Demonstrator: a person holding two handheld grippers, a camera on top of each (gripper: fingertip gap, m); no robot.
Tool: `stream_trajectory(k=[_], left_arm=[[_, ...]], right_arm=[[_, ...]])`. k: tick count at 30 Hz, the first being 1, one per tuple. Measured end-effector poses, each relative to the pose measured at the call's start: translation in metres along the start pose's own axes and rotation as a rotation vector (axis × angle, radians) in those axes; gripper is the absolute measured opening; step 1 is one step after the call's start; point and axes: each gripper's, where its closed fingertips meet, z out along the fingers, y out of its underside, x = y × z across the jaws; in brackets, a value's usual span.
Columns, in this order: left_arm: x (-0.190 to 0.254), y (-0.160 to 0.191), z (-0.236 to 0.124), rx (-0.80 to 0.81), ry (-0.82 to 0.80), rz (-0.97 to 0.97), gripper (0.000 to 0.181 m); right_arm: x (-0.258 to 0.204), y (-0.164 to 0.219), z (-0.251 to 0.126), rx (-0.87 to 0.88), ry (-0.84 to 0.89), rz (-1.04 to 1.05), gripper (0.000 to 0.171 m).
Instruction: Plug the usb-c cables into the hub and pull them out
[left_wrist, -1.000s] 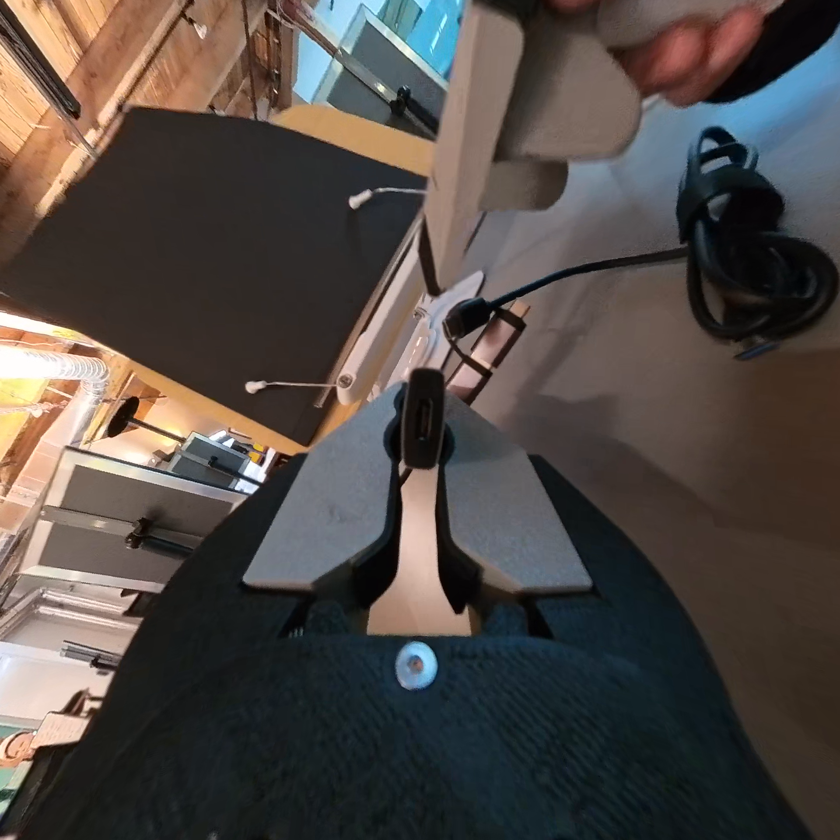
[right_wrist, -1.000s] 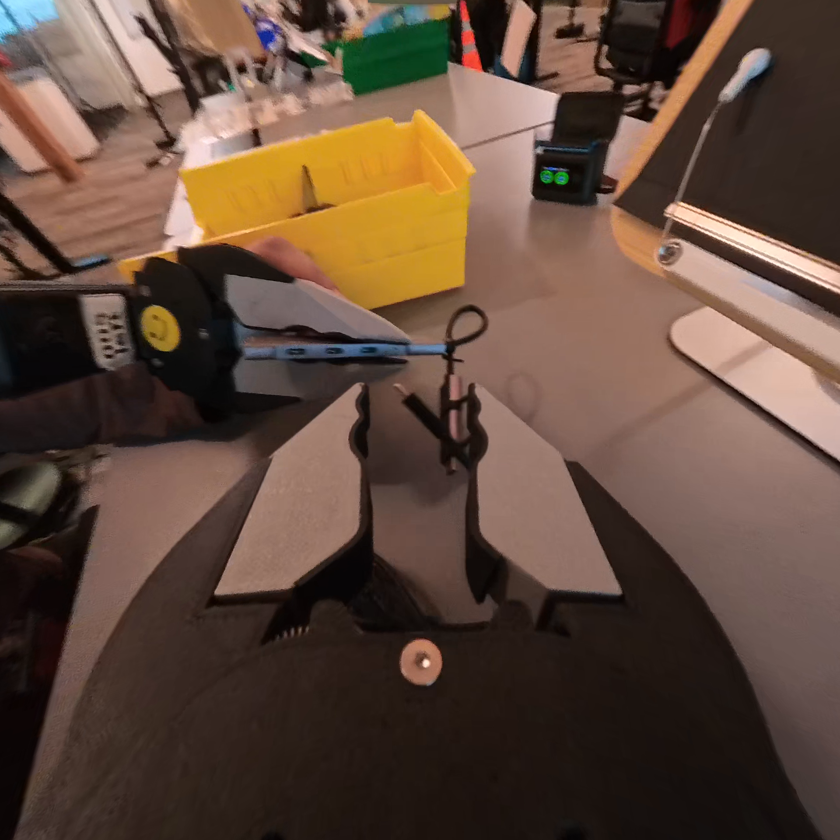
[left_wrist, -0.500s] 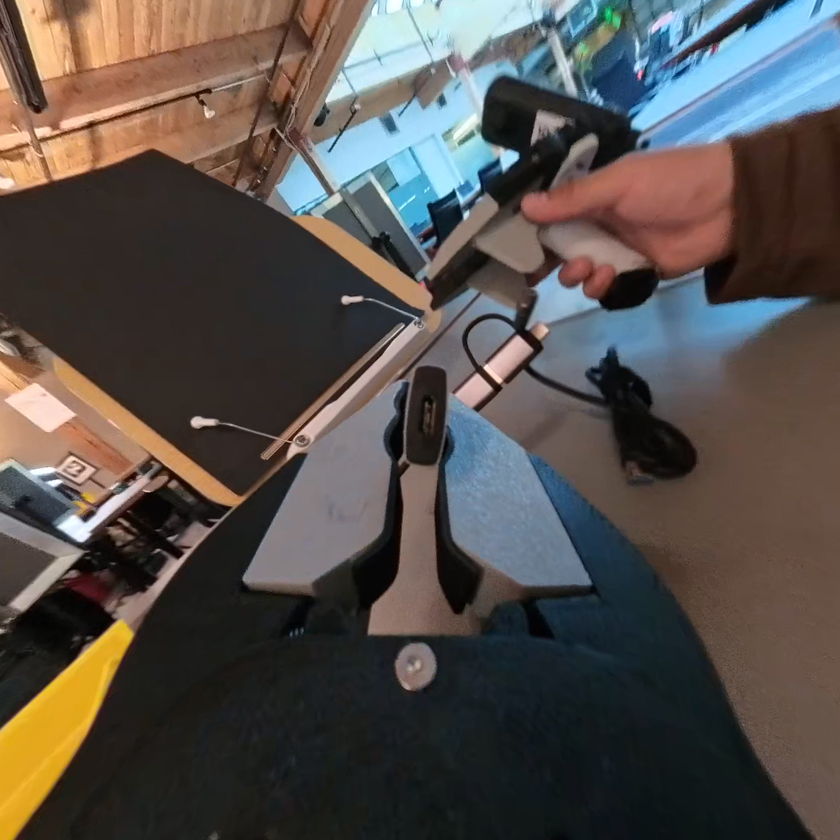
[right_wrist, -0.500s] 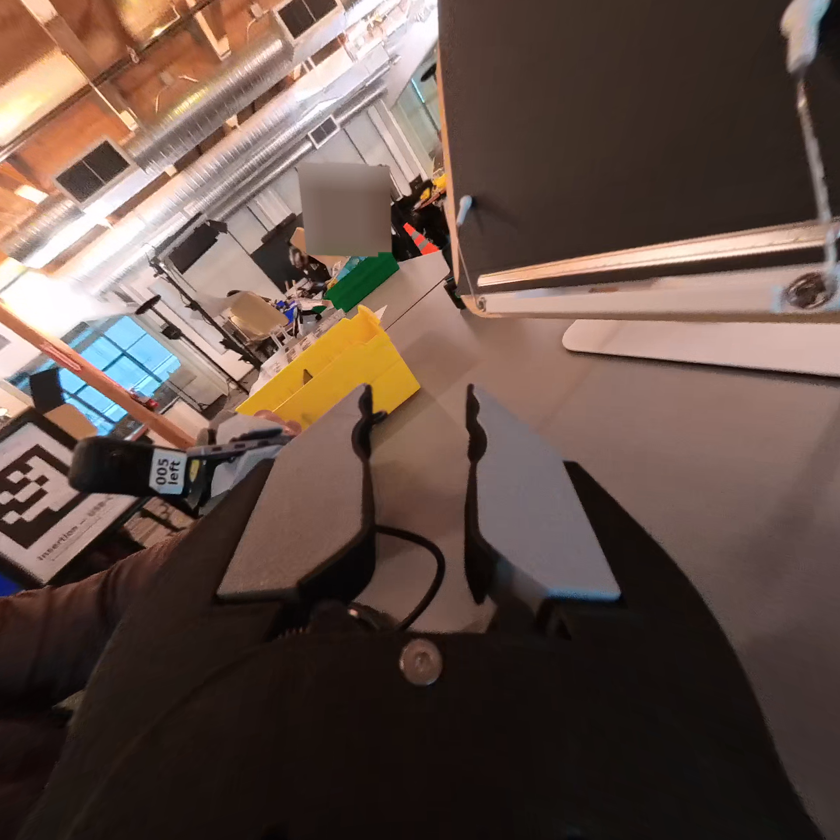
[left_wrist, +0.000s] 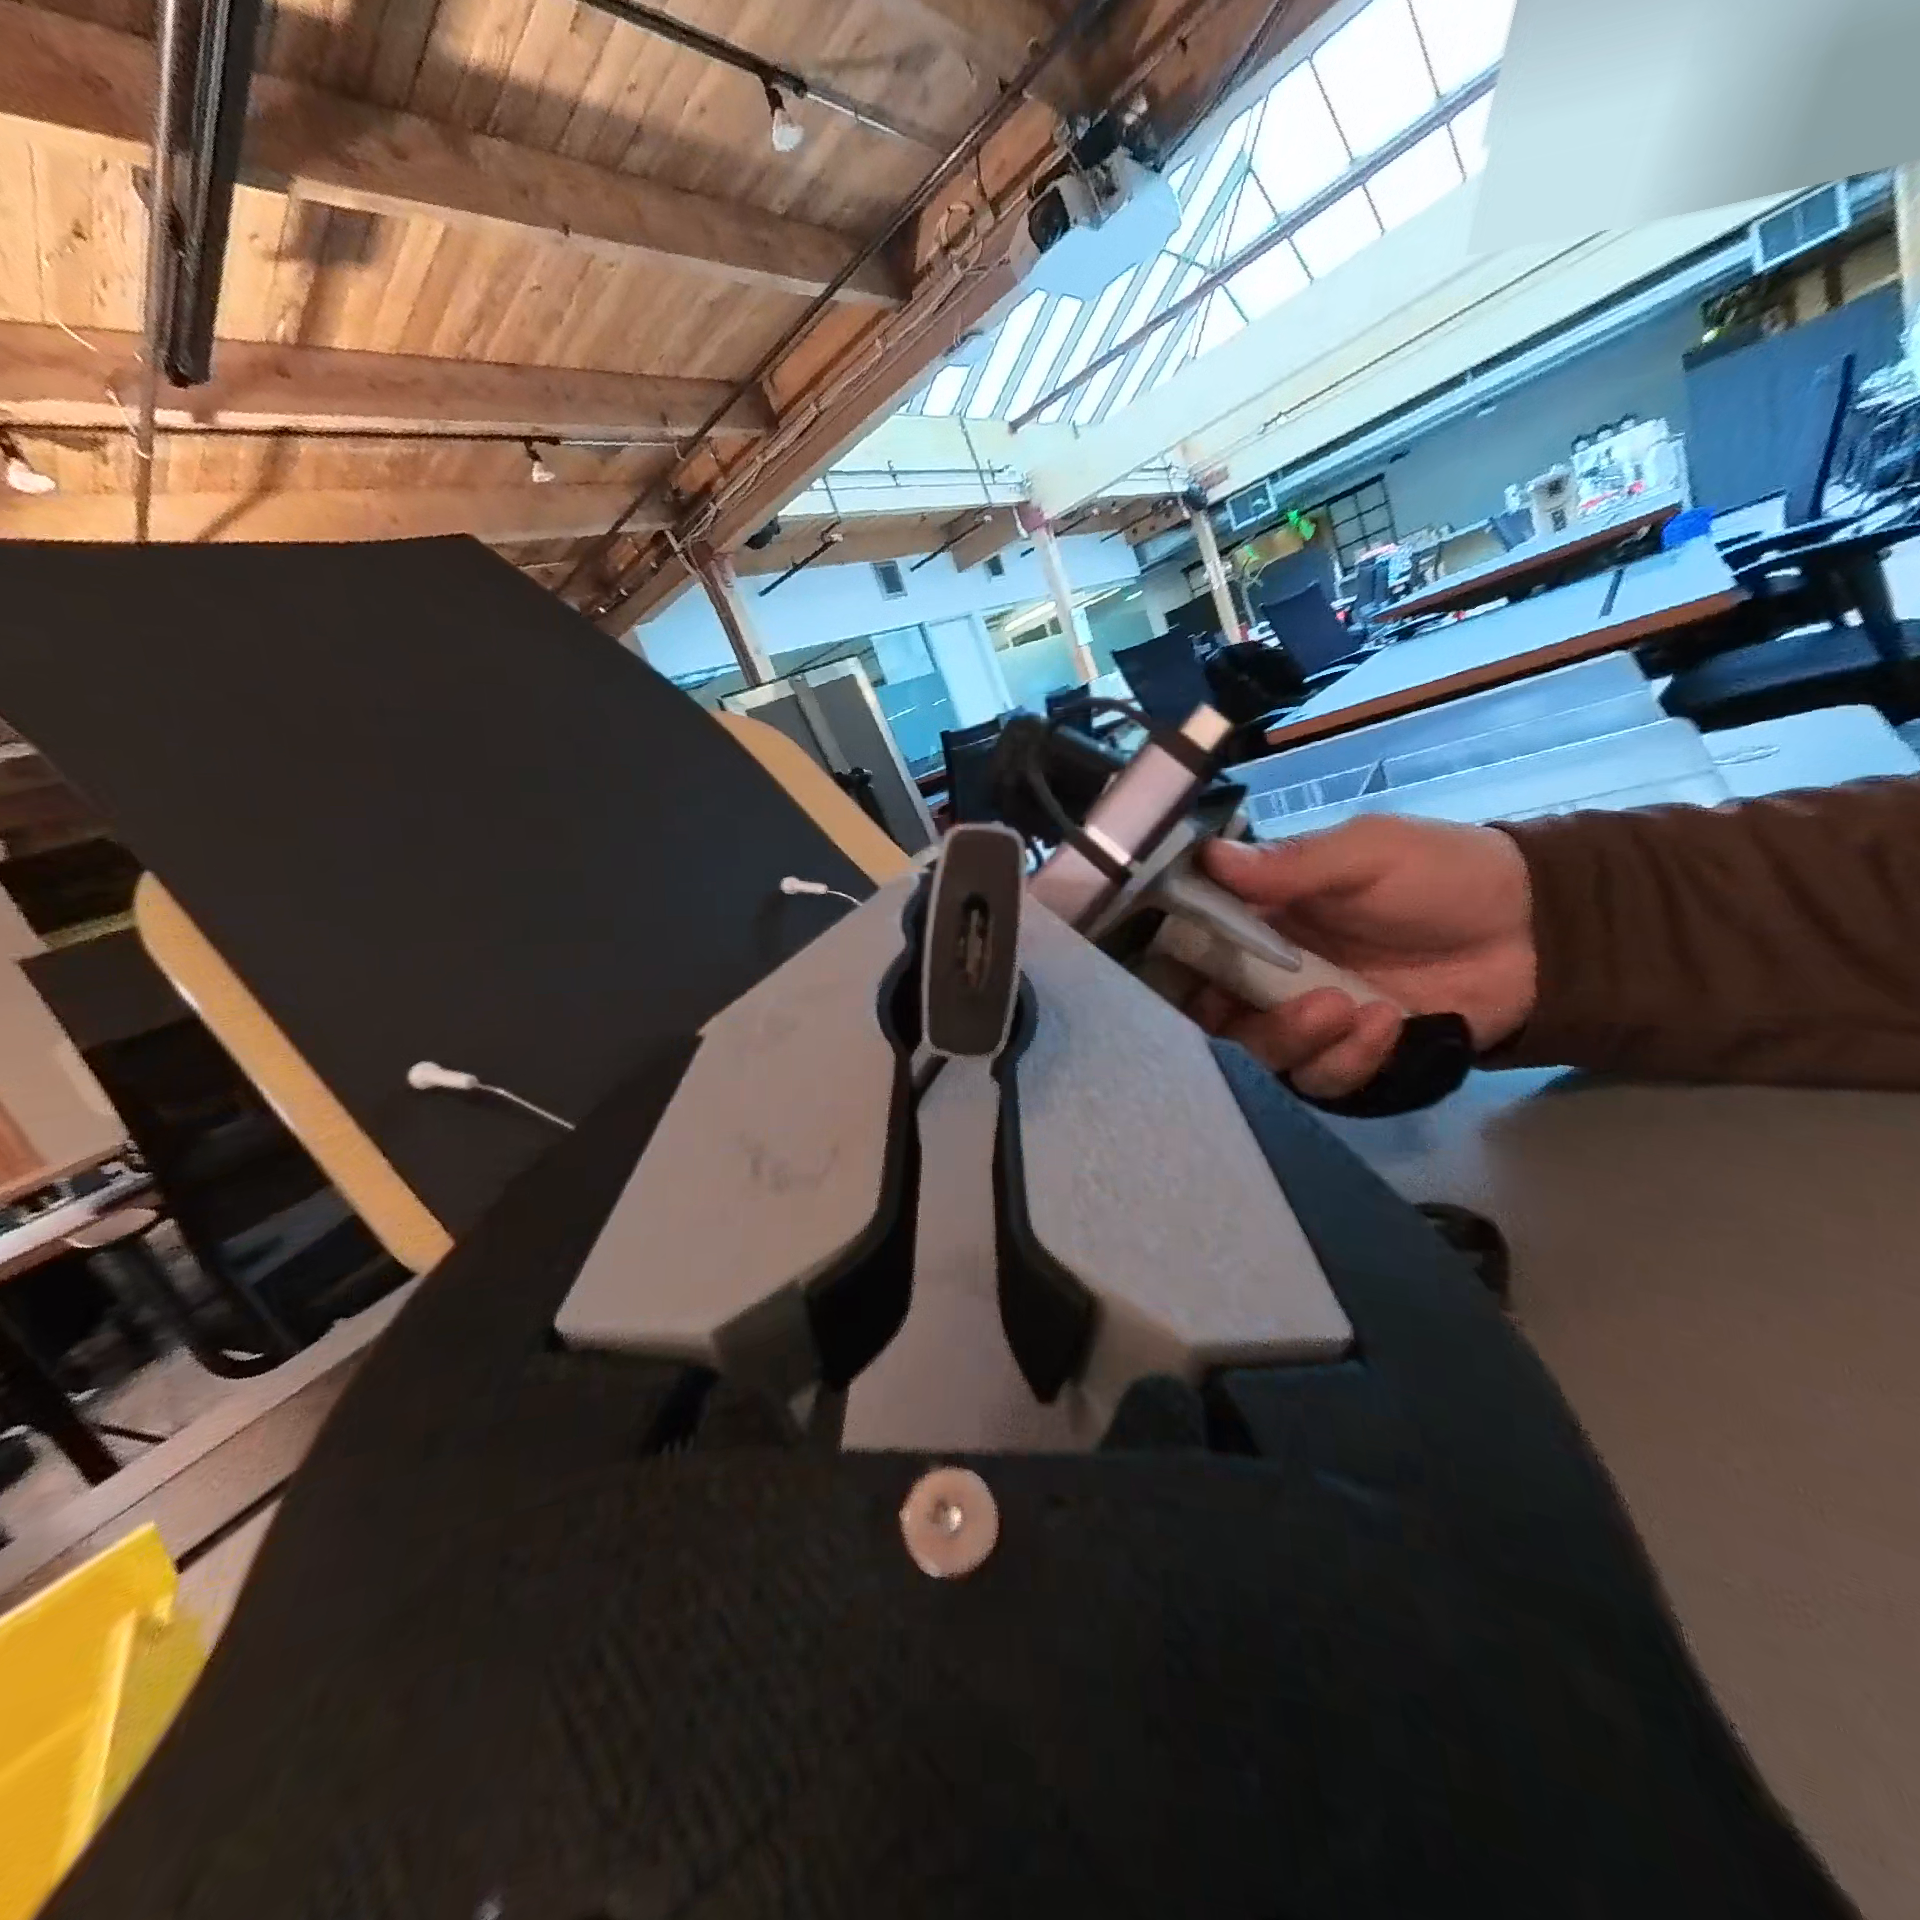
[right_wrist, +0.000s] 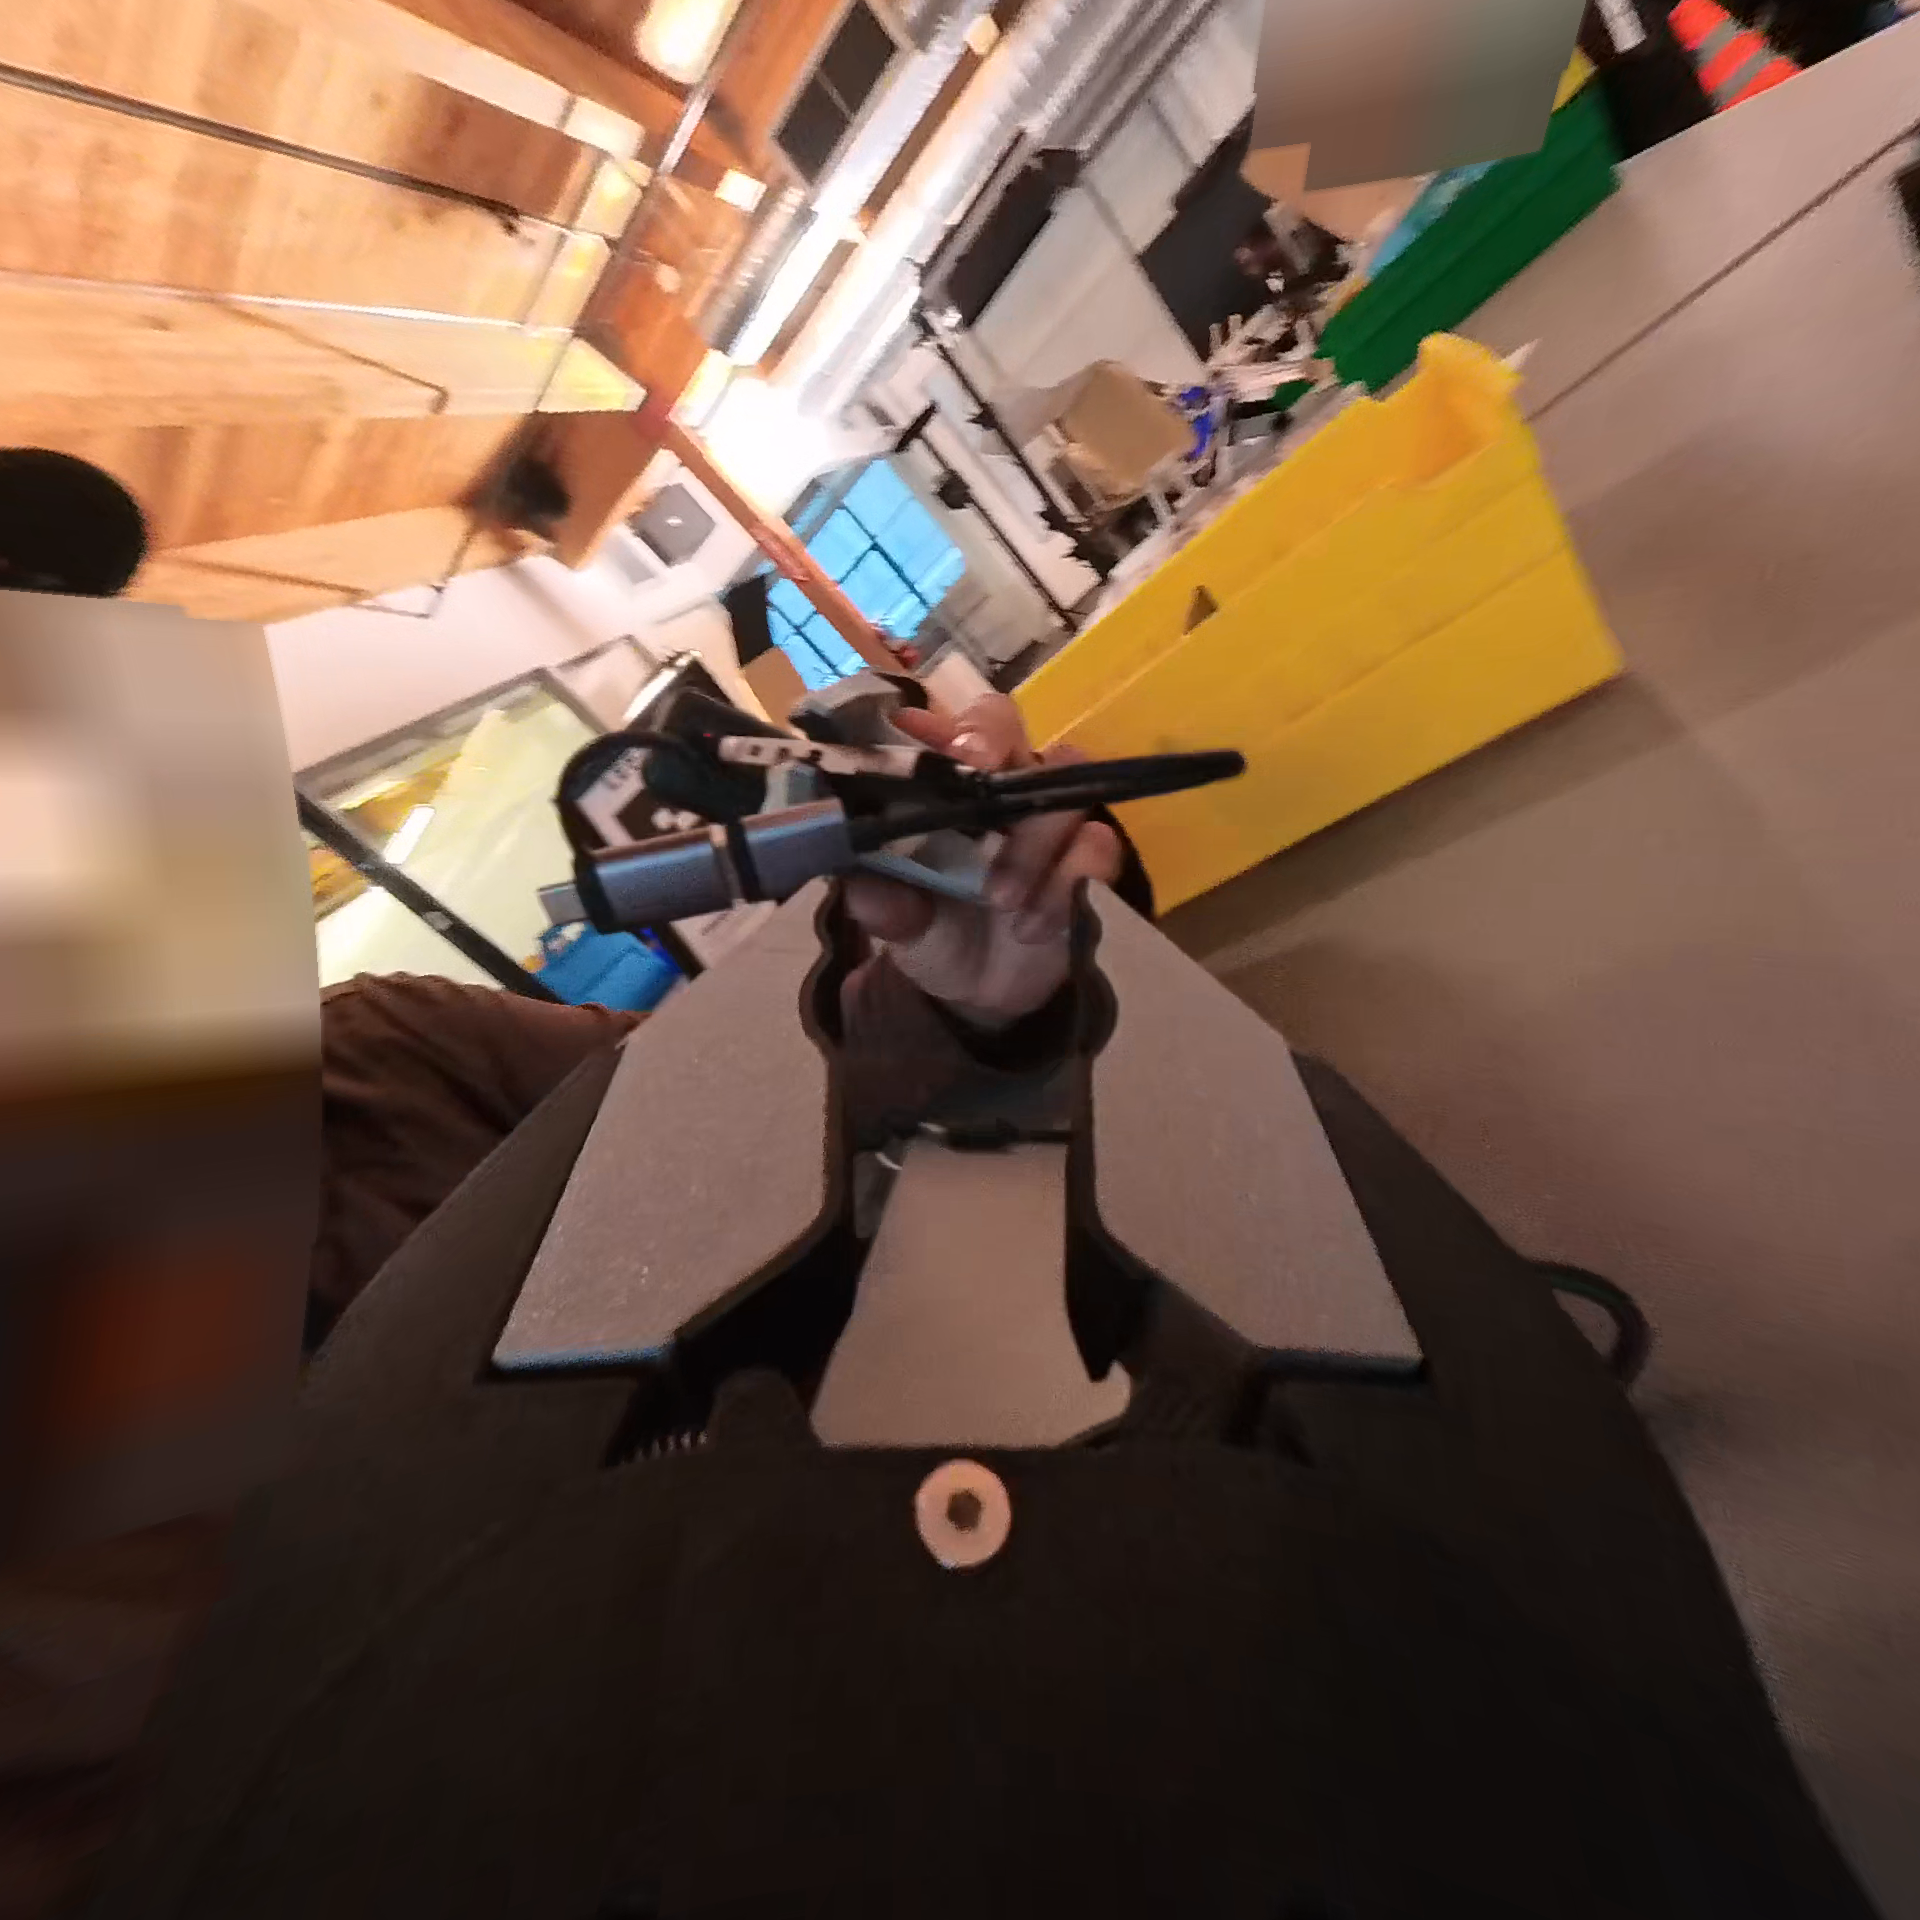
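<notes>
the left gripper (left_wrist: 961, 971) is clamped on a slim grey metal usb hub (left_wrist: 969, 961), seen end-on with one dark port facing forward. a second ago both tools sat low over the grey table (left_wrist: 1662, 1351) with the hub's tied lead just ahead of the right gripper (right_wrist: 951, 935); since then both have swung up off the surface, and the views now take in wooden ceiling beams and the open office.

the right gripper's fingers stand apart with nothing between them — it was empty half a second ago and it is empty now. in its view the hub's own short black lead (right_wrist: 1101, 779), looped and tied, and its grey metal plug housing (right_wrist: 707, 868) hang in the air just past the fingertips, beside the person's hand (right_wrist: 987, 904) on the left tool. the left view shows that housing (left_wrist: 1148, 805) close behind the hub.

as i read it, no loose cable is in hand — no plug has gone into the hub. the black bundle of cable seen on the table earlier is out of view. a yellow plastic bin (right_wrist: 1351, 665) sits on the table behind.
</notes>
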Motion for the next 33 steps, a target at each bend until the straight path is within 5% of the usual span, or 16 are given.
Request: stream_trajectory(k=[11, 15, 19, 24, 26, 29, 33], left_arm=[[0.021, 0.017, 0.007, -0.068, 0.084, 0.083, 0.006], [0.028, 0.016, 0.007, -0.069, 0.105, 0.099, 0.006], [0.022, 0.011, 0.005, -0.040, 0.106, 0.028, 0.006], [0.024, 0.002, 0.001, 0.010, 0.166, -0.093, 0.006], [0.031, 0.000, 0.001, 0.023, 0.211, -0.122, 0.006], [0.036, 0.005, 0.002, -0.002, 0.218, -0.087, 0.006], [0.038, 0.017, 0.003, -0.079, 0.221, -0.050, 0.006]], right_arm=[[0.008, 0.000, -0.006, 0.007, 0.022, 0.083, 0.033], [0.025, -0.001, -0.021, -0.067, 0.274, -0.153, 0.060], [0.025, -0.003, -0.029, -0.174, 0.470, -0.535, 0.061], [0.007, 0.009, -0.011, -0.241, 0.450, -0.777, 0.066], [0.000, 0.017, 0.001, -0.258, 0.420, -0.845, 0.058], [-0.004, 0.026, 0.011, -0.291, 0.420, -0.950, 0.014], [0.003, 0.020, 0.004, -0.311, 0.523, -1.110, 0.013]])
